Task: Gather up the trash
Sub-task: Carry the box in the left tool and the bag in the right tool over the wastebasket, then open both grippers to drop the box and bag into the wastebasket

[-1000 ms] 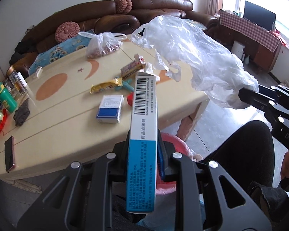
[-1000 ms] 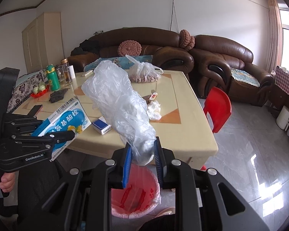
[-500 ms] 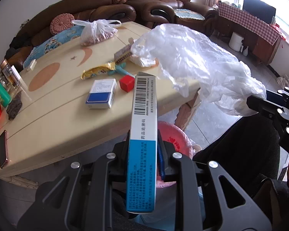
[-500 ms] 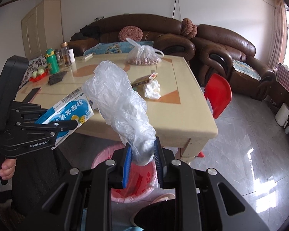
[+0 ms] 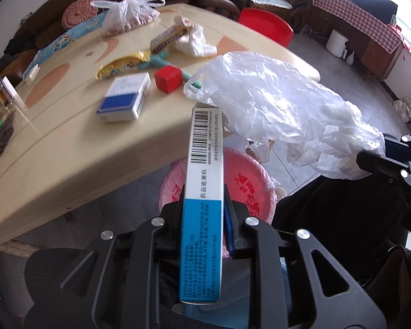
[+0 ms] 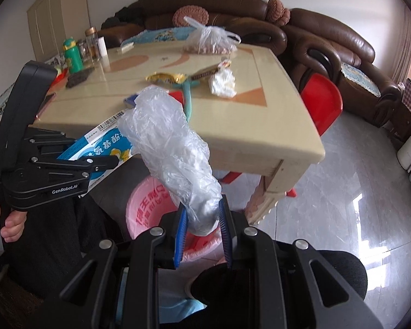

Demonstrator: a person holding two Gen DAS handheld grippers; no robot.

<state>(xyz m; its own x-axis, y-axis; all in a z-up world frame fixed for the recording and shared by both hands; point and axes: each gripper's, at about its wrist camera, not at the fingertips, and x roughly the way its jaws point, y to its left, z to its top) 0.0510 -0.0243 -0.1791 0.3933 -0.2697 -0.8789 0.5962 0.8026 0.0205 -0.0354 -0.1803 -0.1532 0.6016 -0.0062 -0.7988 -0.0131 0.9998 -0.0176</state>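
Pink bin [image 5: 249, 175] sits below; left fingers [image 5: 204, 205] clamp the medicine box [image 5: 204, 181], right fingers [image 6: 202, 219] pinch the plastic bag [image 6: 172, 148].

You hold a white-and-blue barcoded cardboard medicine box [image 5: 204, 192] and a clear crinkled plastic bag [image 6: 172, 156] above a pink bin with red lettering [image 5: 246, 181]; beyond, a cream table with orange shapes [image 5: 68, 137].

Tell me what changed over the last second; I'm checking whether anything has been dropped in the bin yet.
Both grippers have come back off the table and down toward the pink bin, which now shows much larger beneath them. Nothing was let go: the left gripper still clamps the medicine box, the right gripper still the clear plastic bag. Items on the table lie unchanged.
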